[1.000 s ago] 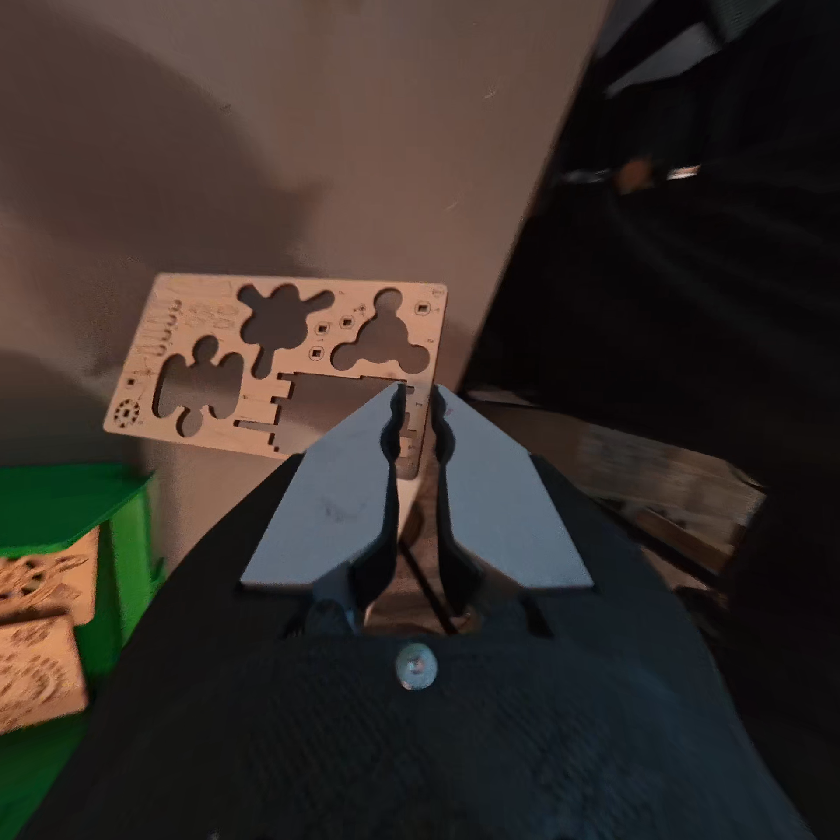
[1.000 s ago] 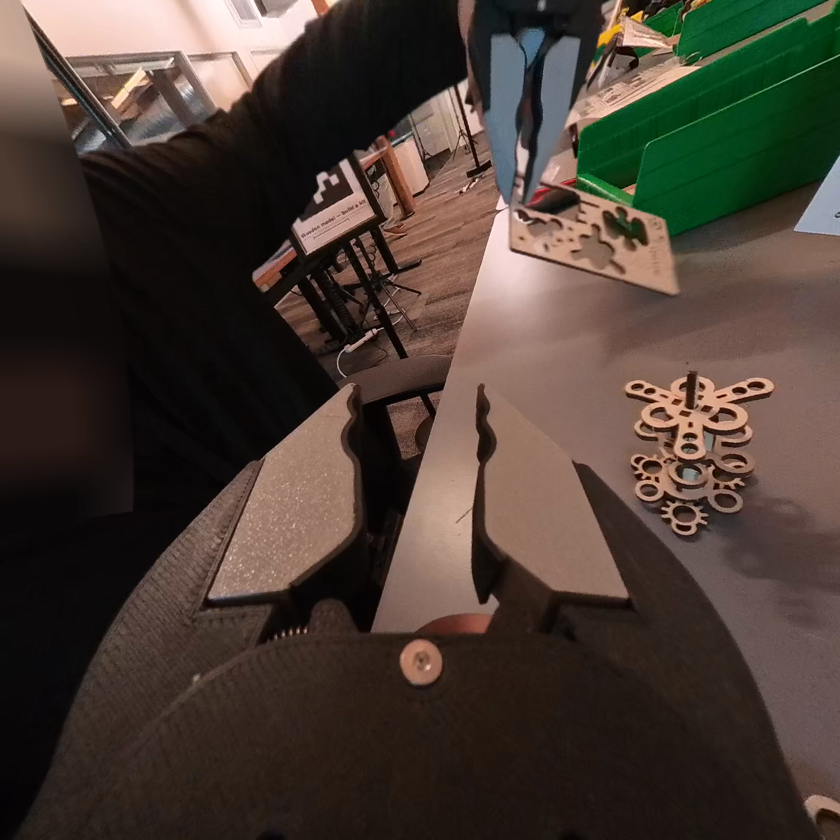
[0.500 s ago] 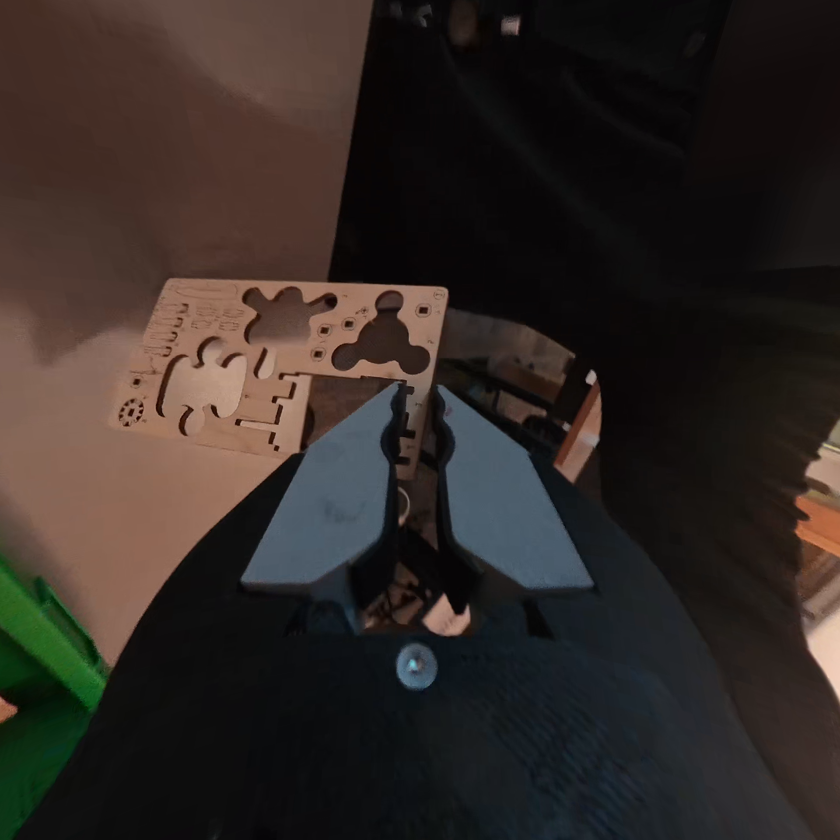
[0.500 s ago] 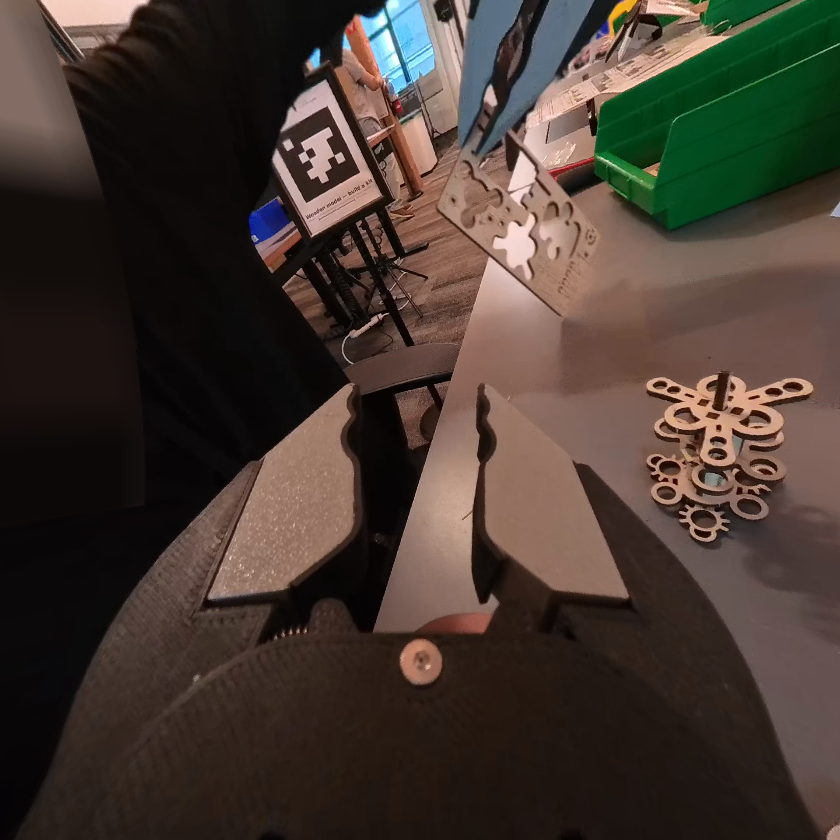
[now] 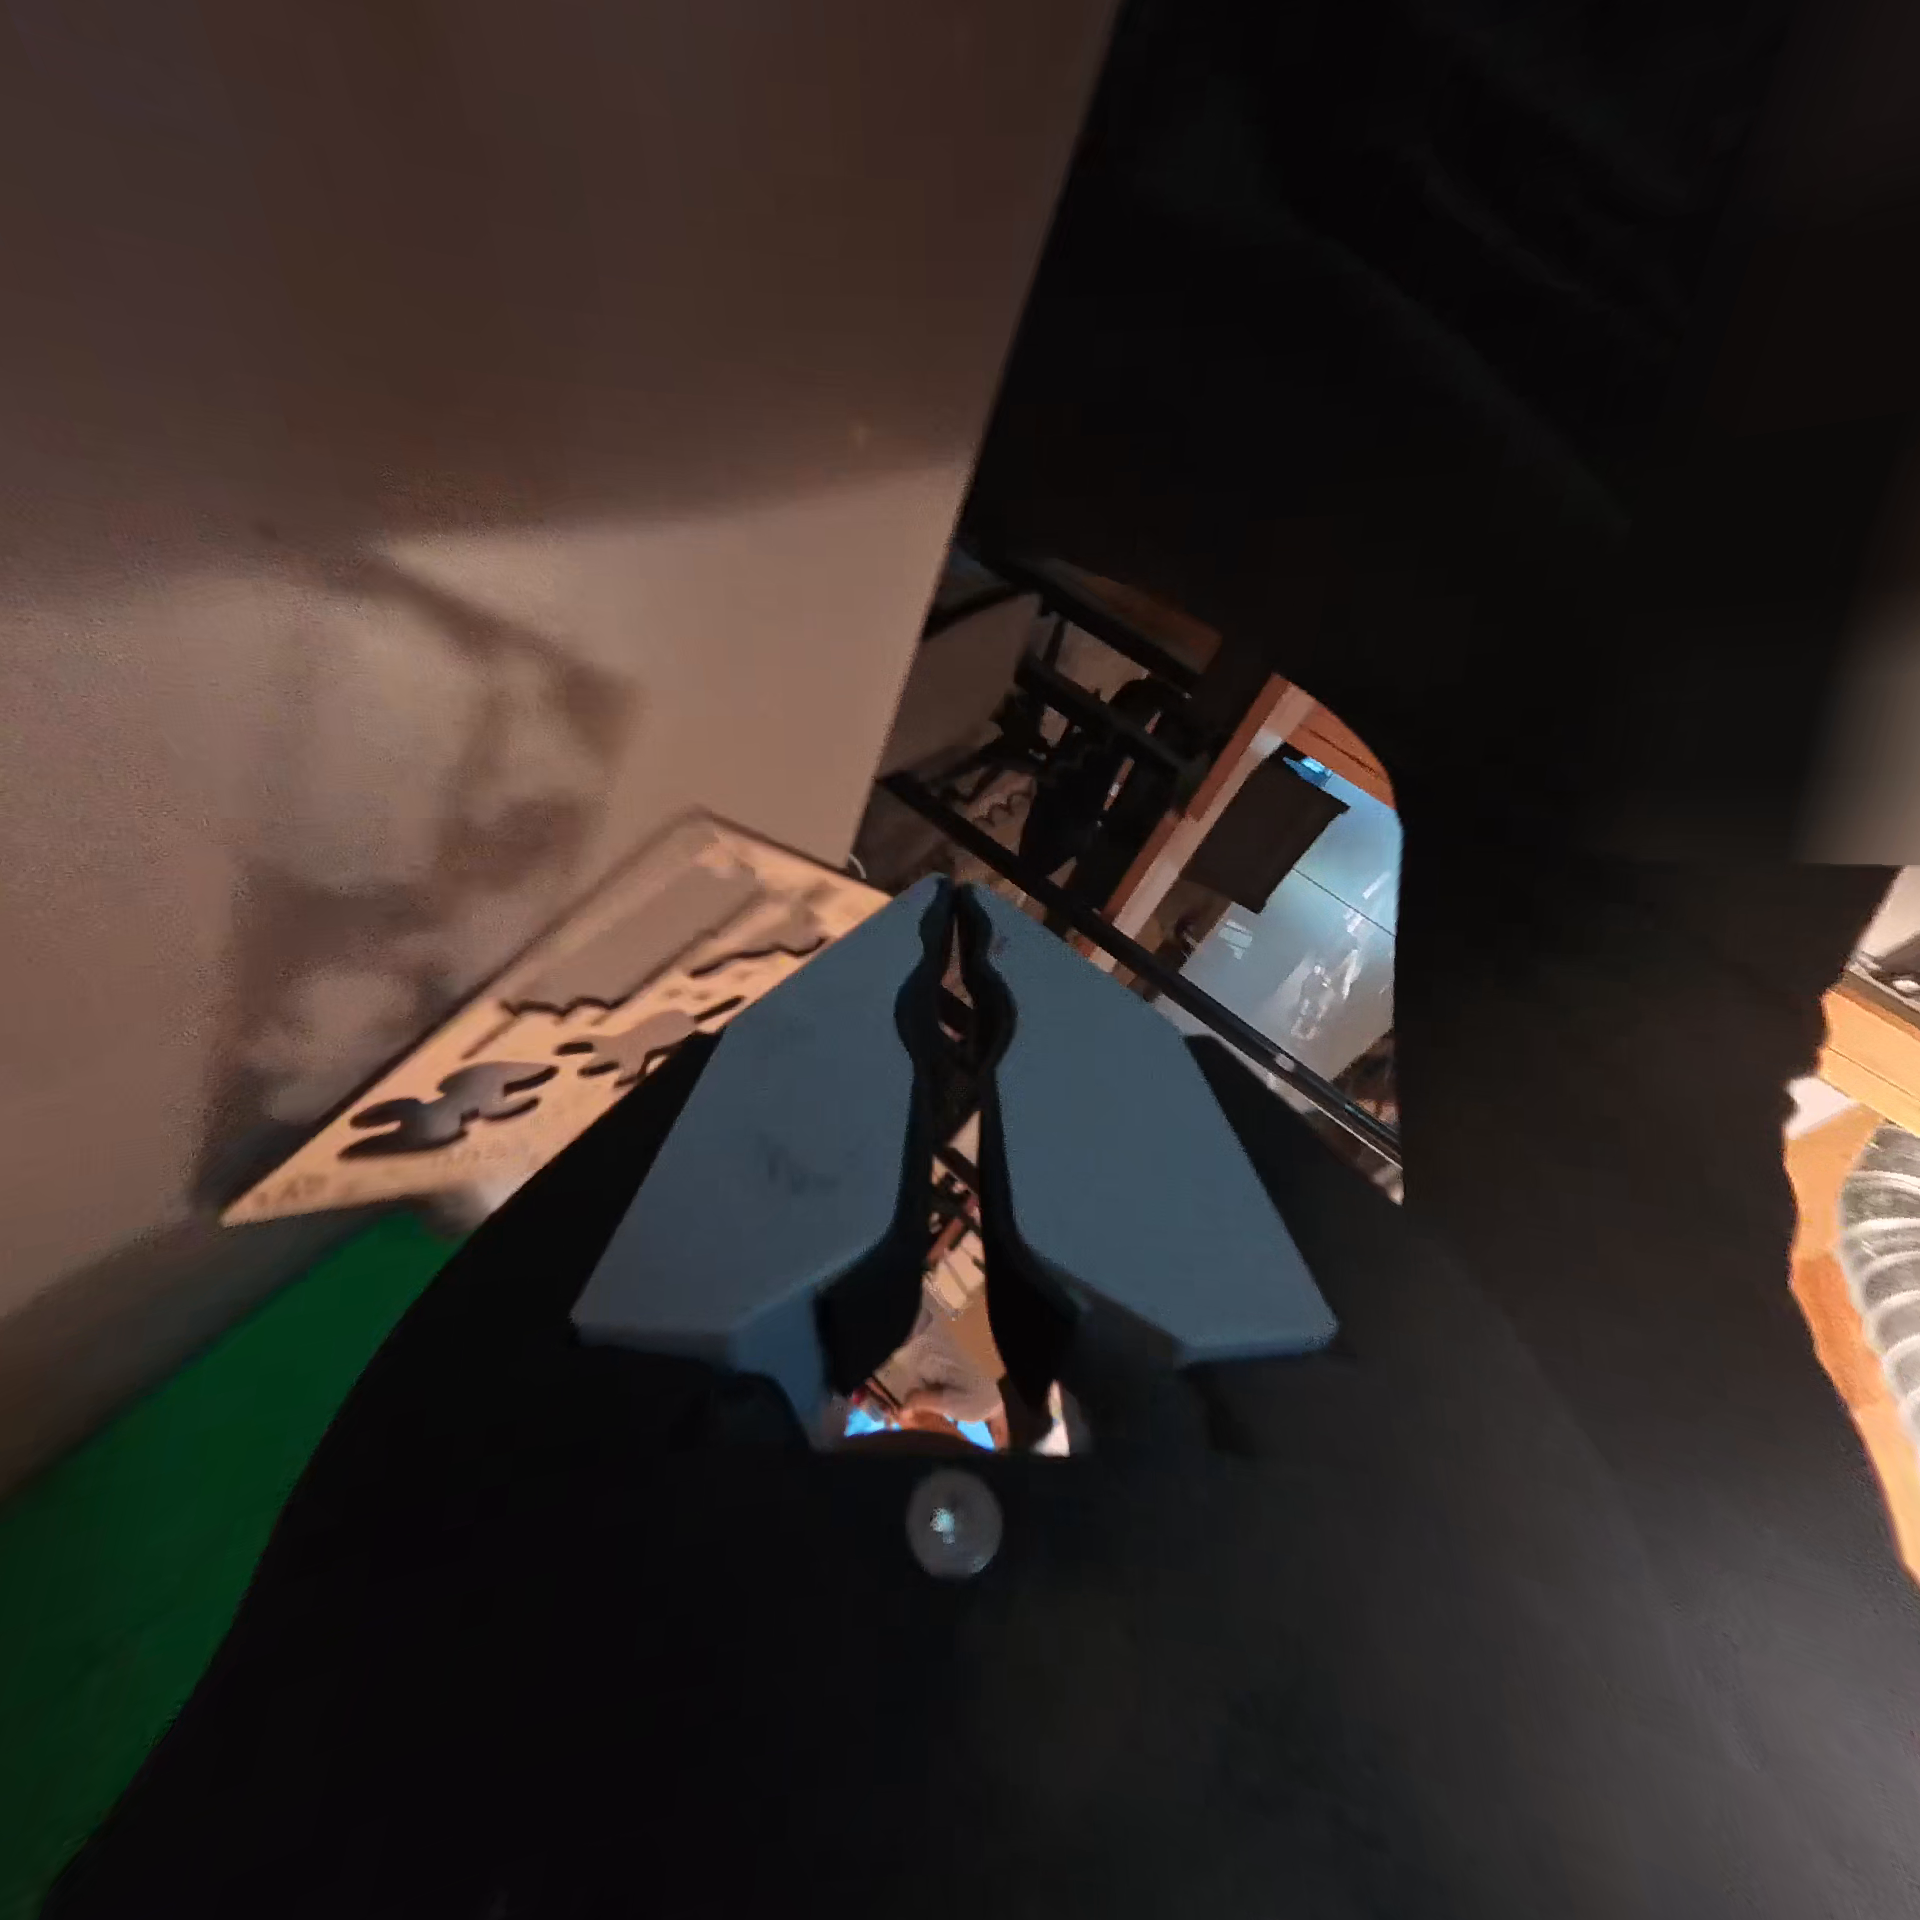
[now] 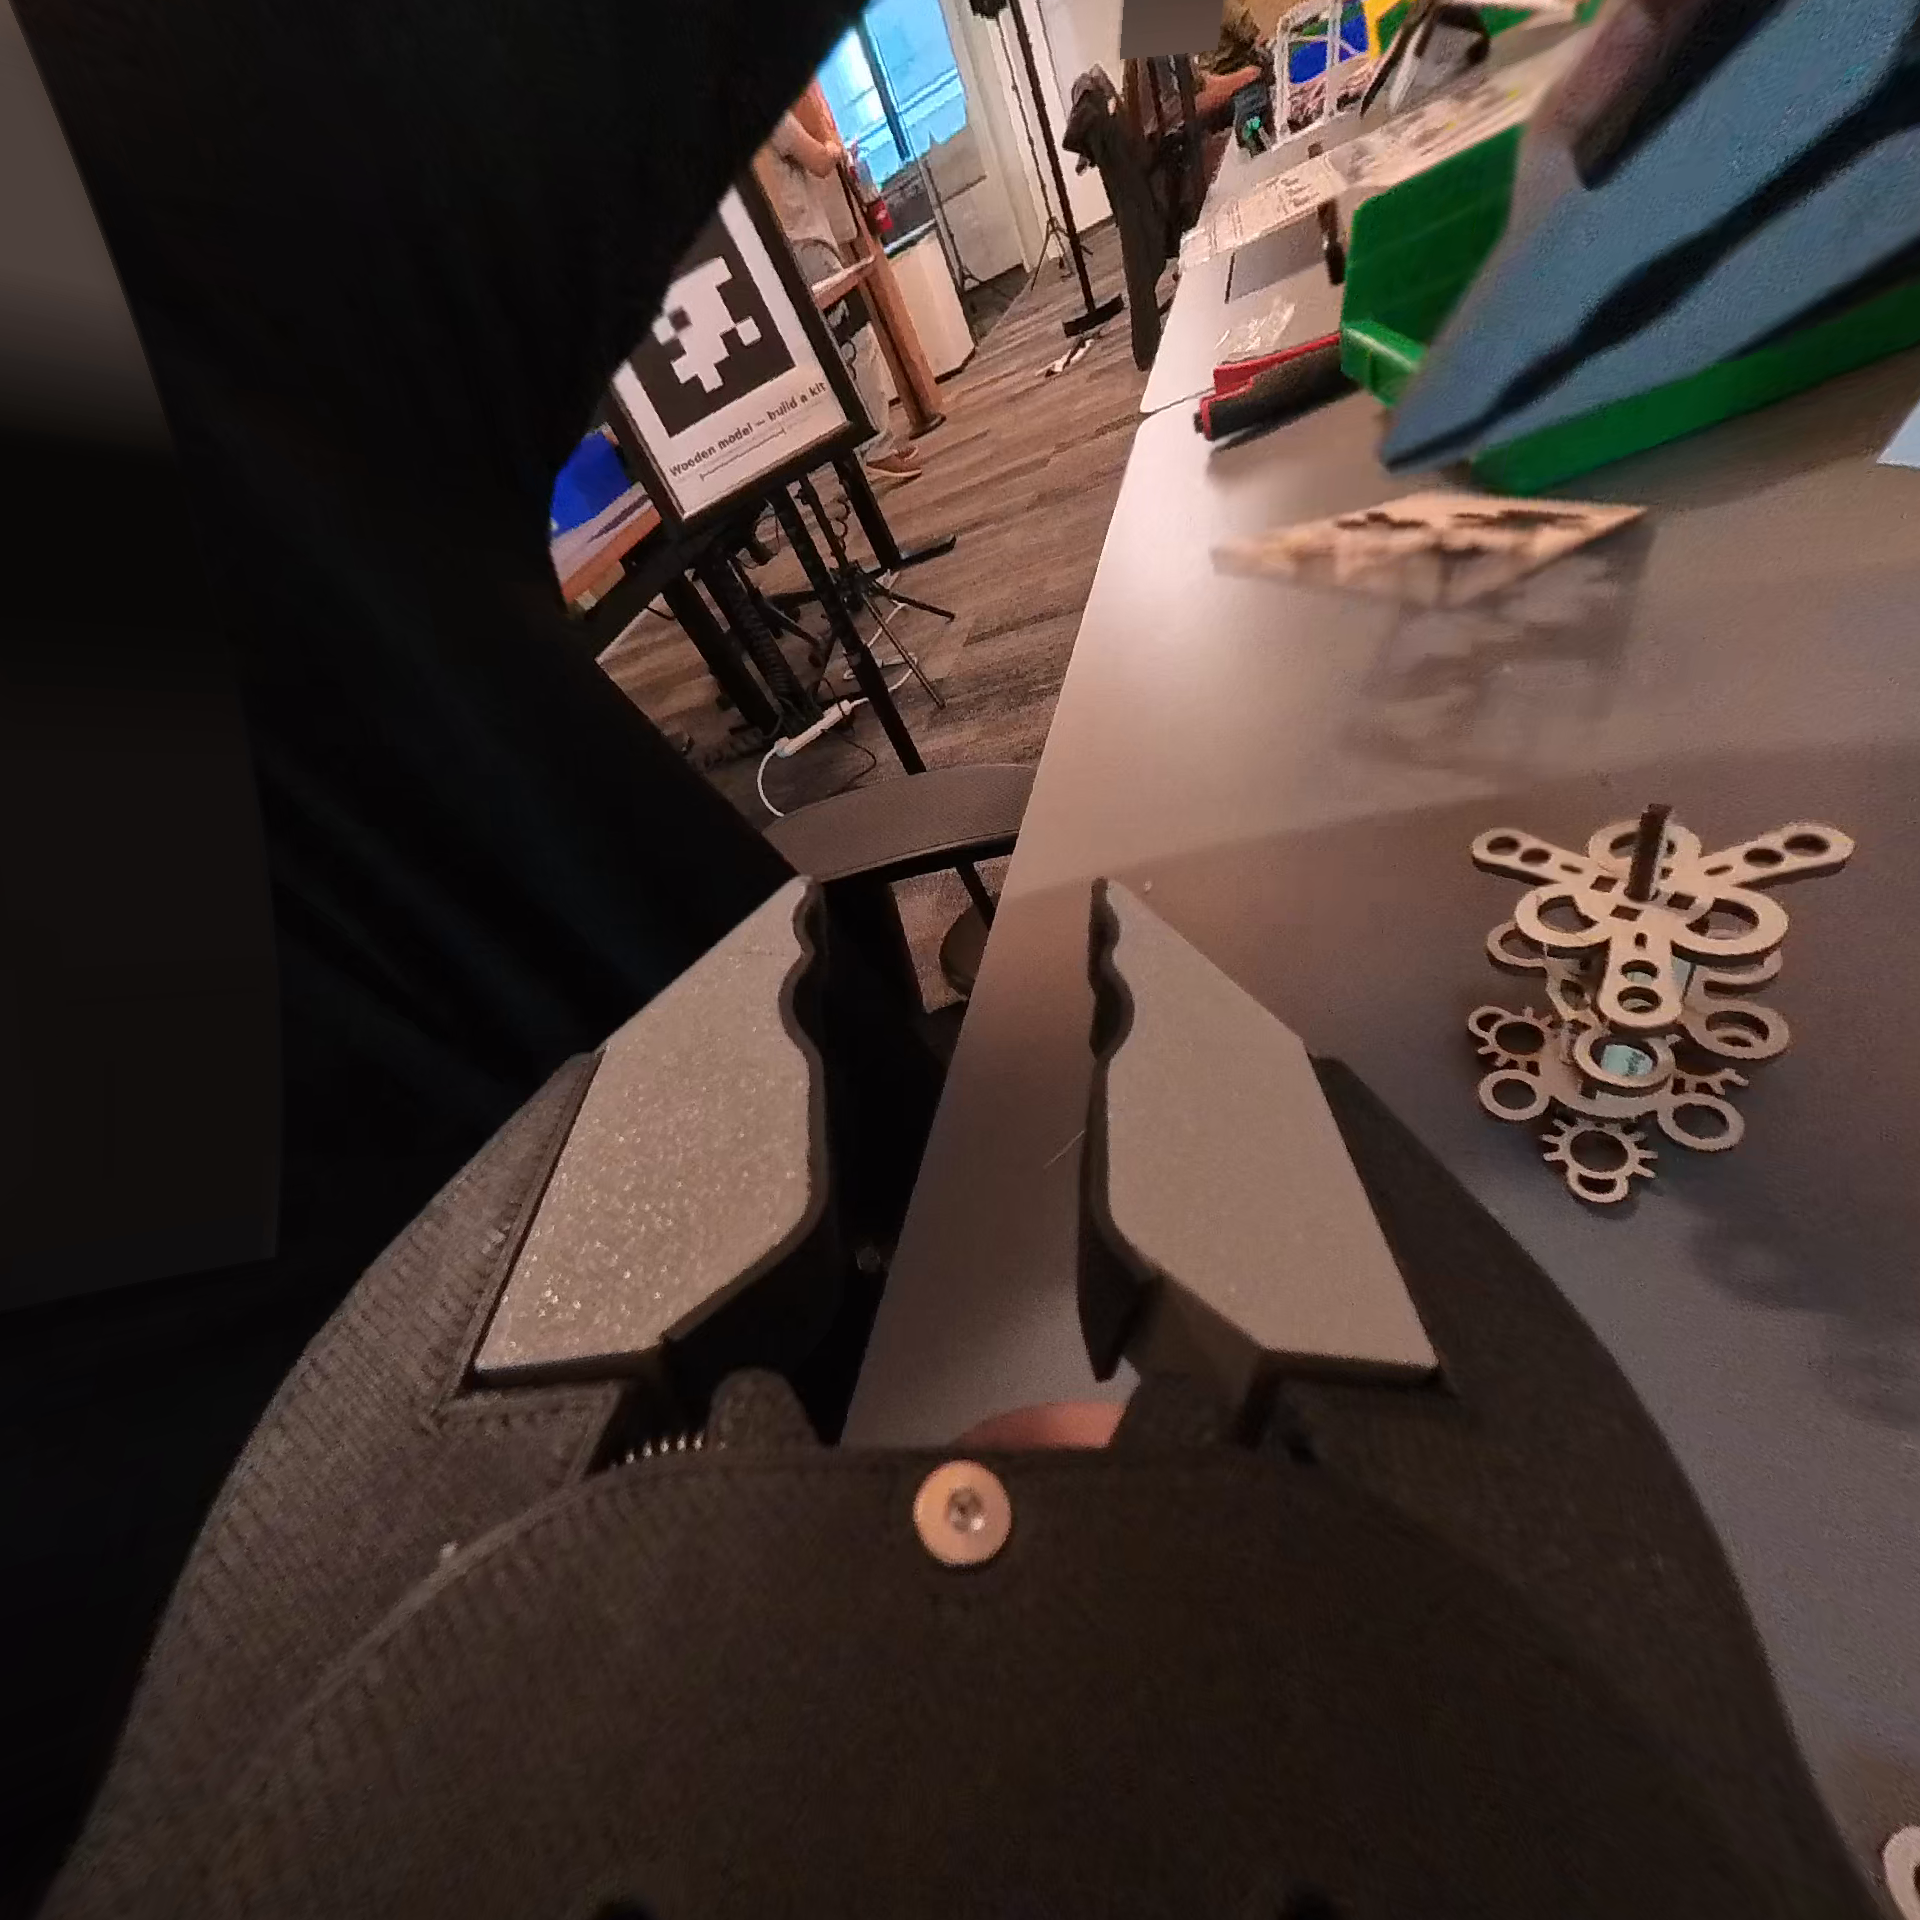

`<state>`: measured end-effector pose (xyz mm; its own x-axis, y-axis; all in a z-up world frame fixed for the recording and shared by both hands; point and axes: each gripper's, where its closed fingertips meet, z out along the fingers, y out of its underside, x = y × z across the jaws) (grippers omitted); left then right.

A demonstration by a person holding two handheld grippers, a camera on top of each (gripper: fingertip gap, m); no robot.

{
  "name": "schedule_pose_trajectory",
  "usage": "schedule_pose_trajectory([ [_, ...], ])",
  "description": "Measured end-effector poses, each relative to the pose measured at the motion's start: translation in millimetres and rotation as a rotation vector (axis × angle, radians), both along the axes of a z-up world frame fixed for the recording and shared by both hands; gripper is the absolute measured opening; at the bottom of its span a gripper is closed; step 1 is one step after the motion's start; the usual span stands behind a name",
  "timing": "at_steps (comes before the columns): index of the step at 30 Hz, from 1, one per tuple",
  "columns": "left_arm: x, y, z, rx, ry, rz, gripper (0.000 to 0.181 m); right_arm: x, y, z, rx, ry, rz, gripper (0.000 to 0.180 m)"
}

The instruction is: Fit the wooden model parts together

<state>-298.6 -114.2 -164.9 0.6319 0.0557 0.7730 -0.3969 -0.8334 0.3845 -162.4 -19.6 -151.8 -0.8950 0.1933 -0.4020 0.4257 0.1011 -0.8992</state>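
The wooden parts sheet (image 5: 582, 997), with cut-out holes, is blurred just above the grey table (image 5: 416, 416), left of my left gripper (image 5: 951, 896). That gripper's pads are together with nothing between them. In the right wrist view the sheet (image 6: 1423, 540) hovers flat over its shadow, just below the left gripper's blue fingers (image 6: 1662, 239). The assembled wooden model (image 6: 1631, 987), stacked ringed plates on a dark axle, stands on the table (image 6: 1247, 790). My right gripper (image 6: 951, 904) is open and empty over the table's left edge, left of the model.
Green bins (image 6: 1662, 405) stand at the table's far side, and one shows in the left wrist view (image 5: 156, 1507). A red and black tool (image 6: 1268, 390) lies near them. A person's dark sleeve (image 6: 416, 416), a chair (image 6: 894, 821) and a sign stand (image 6: 727, 343) are off the left edge. Spacing between my two grippers at the tips: around 15 centimetres.
My left gripper held the wooden sheet by its edge and swung it round. The sheet has since left the grasp and dropped toward the table; the pads have come together on air. The right gripper stayed open.
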Motion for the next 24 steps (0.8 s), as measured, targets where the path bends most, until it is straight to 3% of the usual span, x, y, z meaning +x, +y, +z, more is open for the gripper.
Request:
schedule_pose_trajectory([
  [4,-21,41,-8,0.218,0.062,0.049,0.0,1,0,3,-0.017,-0.004,0.005,0.047],
  [8,-3,63,37,0.539,0.043,0.055,0.0,3,-3,0,0.005,0.003,0.017,0.048],
  [10,4,42,39,0.66,0.141,-0.055,0.0,4,-4,-1,0.012,0.004,0.021,0.048],
  [14,-18,-43,-8,0.724,0.538,-0.237,0.017,5,-3,1,0.001,0.002,0.023,0.048],
  [16,-43,-89,-36,0.696,0.806,-0.157,0.025,5,-3,1,-0.001,-0.001,0.023,0.048],
  [18,-61,-137,-63,0.652,1.026,0.028,0.041,5,-4,0,-0.001,-0.002,0.027,0.048],
  [21,-70,-175,-97,0.688,1.139,0.277,0.086,6,-6,2,-0.009,-0.006,0.045,0.048],
  [24,-70,-159,-98,0.868,1.062,0.392,0.085,5,-7,2,-0.016,-0.007,0.051,0.047],
])
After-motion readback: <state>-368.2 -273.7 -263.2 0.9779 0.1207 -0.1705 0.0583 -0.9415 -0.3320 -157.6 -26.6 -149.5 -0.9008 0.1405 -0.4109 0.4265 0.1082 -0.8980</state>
